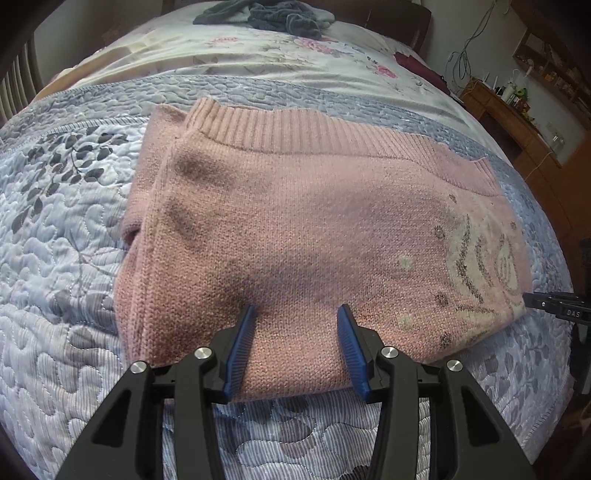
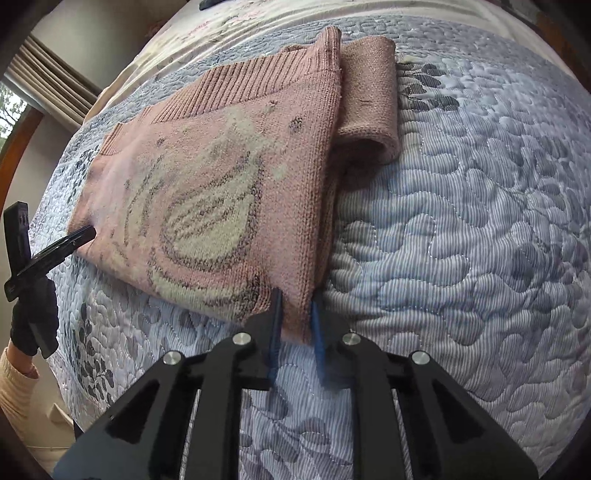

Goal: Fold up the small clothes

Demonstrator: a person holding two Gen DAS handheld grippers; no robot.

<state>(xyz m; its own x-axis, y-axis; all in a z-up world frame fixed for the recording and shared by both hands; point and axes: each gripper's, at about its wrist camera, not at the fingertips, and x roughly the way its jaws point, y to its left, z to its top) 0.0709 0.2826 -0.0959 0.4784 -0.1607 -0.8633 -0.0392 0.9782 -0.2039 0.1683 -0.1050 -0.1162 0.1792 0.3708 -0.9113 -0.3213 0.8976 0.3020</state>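
A pink knit sweater (image 1: 295,221) with a cream and grey swan pattern (image 2: 207,206) lies folded on the blue quilted bedspread (image 1: 55,258). A folded sleeve (image 2: 369,99) sticks out on its far side. My left gripper (image 1: 297,310) is open, its blue pads straddling the sweater's near edge. From the right wrist it shows as a black tip (image 2: 86,234) at the sweater's left edge, held by a gloved hand (image 2: 33,321). My right gripper (image 2: 295,301) is shut on the sweater's near corner, and it also shows at the patterned corner (image 1: 528,297).
A pile of dark grey clothes (image 1: 266,14) lies at the far end of the bed on a floral sheet (image 1: 258,59). A wooden dresser (image 1: 517,122) stands to the right of the bed. Curtains (image 2: 48,81) hang on the other side.
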